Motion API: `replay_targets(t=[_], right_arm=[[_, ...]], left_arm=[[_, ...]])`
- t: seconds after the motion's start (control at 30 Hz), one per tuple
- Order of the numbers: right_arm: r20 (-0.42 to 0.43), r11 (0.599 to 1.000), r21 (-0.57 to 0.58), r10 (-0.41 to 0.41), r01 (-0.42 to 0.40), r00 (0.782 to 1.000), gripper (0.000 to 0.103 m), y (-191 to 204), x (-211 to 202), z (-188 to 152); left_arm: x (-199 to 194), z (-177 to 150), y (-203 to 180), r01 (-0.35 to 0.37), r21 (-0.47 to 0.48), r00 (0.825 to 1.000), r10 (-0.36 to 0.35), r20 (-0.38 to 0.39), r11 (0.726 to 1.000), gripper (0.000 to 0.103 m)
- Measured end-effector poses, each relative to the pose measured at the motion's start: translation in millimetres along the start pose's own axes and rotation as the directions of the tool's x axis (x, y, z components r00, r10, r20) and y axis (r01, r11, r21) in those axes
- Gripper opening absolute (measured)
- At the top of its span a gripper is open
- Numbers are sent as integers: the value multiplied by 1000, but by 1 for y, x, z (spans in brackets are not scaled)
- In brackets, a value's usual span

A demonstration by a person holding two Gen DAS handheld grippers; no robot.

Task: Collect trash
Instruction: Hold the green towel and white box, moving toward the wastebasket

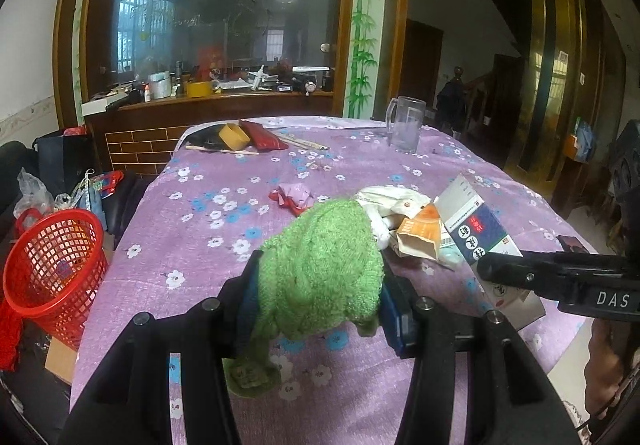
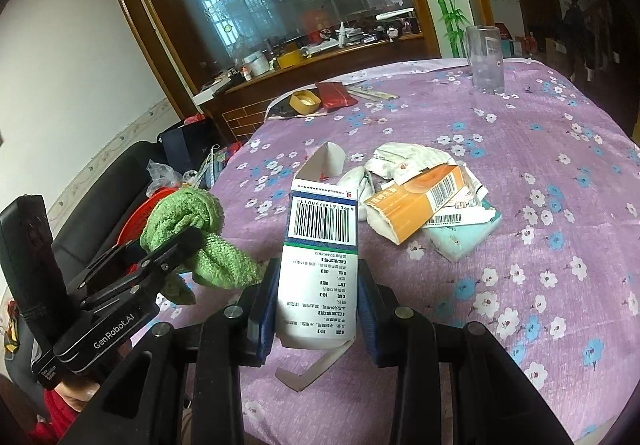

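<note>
My left gripper [image 1: 320, 275] is shut on a bunched green knitted cloth [image 1: 324, 261], which hangs above the purple flowered tablecloth [image 1: 208, 253]. My right gripper [image 2: 319, 269] is shut on a white carton with a barcode [image 2: 320, 269], held upright with its end flaps open. The same carton [image 1: 476, 229] shows at the right of the left wrist view. A pile of trash lies on the table: an orange box [image 2: 416, 201], a crumpled white wrapper [image 2: 408, 161] and a pale blue pack [image 2: 460, 241]. A red mesh basket [image 1: 52, 273] stands tilted off the table's left edge.
A crumpled red and pink wrapper [image 1: 294, 197] lies mid-table. At the far side are a glass mug [image 1: 404, 125], a yellow tape roll [image 1: 234, 137], a red packet [image 1: 264, 137] and chopsticks. Bags and clutter lie on the floor to the left. A wooden cabinet stands behind.
</note>
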State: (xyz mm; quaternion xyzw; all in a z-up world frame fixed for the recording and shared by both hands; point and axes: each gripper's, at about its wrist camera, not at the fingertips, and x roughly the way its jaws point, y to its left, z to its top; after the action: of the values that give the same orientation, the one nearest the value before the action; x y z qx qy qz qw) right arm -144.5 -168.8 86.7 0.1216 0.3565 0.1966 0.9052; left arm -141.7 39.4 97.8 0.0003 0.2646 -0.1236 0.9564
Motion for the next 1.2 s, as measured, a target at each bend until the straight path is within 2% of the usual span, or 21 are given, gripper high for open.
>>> replay_targets(t=[0.53, 1.2], right_arm=[[-5, 999, 36, 3, -3, 1000, 38, -10, -1, -3], [-7, 1000, 22, 14, -14, 1000, 38, -8, 0, 3]], left_arm=[[4, 0, -10, -7, 32, 1000, 7, -14, 999, 51], [1, 3, 0, -25, 5, 1000, 25, -8, 1000, 51]])
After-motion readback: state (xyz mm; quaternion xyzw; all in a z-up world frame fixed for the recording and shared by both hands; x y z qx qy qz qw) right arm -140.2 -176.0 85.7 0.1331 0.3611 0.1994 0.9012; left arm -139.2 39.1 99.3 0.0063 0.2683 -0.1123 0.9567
